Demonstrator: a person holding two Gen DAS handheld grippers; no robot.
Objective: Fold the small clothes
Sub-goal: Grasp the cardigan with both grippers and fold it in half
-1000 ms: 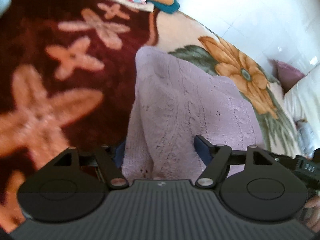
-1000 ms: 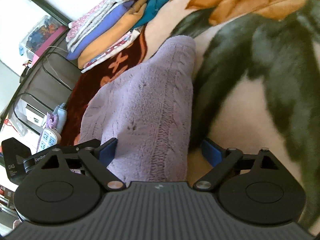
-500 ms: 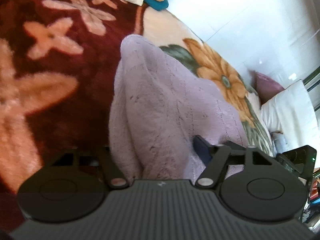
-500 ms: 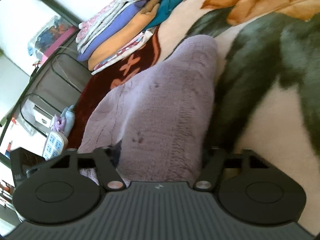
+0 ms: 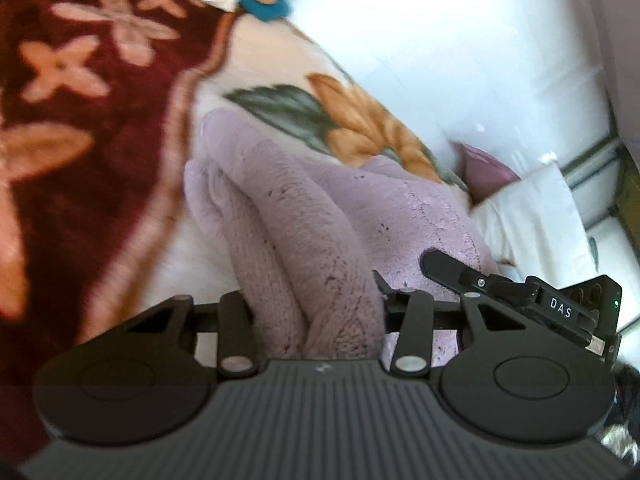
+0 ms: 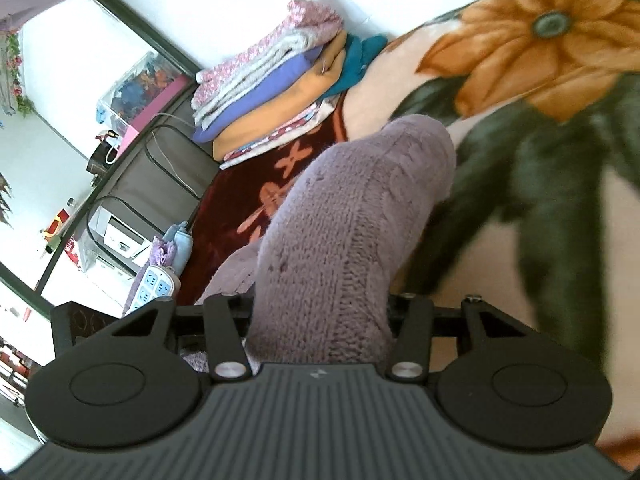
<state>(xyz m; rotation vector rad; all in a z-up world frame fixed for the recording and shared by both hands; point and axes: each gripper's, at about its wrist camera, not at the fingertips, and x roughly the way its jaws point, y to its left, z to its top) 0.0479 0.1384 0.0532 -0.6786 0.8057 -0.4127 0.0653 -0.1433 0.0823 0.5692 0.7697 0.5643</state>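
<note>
Left gripper [image 5: 316,312] first: its jaws are closing with a bunched fold of the lilac knit garment [image 5: 320,216] between them, and the fabric fills the gap so fully that I read it as pinched. From this wrist view the garment lies humped on the floral blanket [image 5: 256,56], near the seam where dark red meets cream. I am pointing the tool forward and somewhat downward, and the other tool's black body shows at the right edge, close alongside. To do this lift well I would want both grips firm before carrying the edge over, and both hands level with each other so the fold lands straight.

Right gripper [image 6: 320,320] next: its jaws are closing too, with a thick roll of the same knit garment [image 6: 360,208] squeezed between the fingers, so I call it clamped on cloth. This tool also tilts down toward the blanket [image 6: 520,240]. A stack of folded clothes [image 6: 280,88] sits at the far edge of the bed, well apart from the knit. I would keep the fabric taut between the two grips, without stretching the loose knit.
</note>
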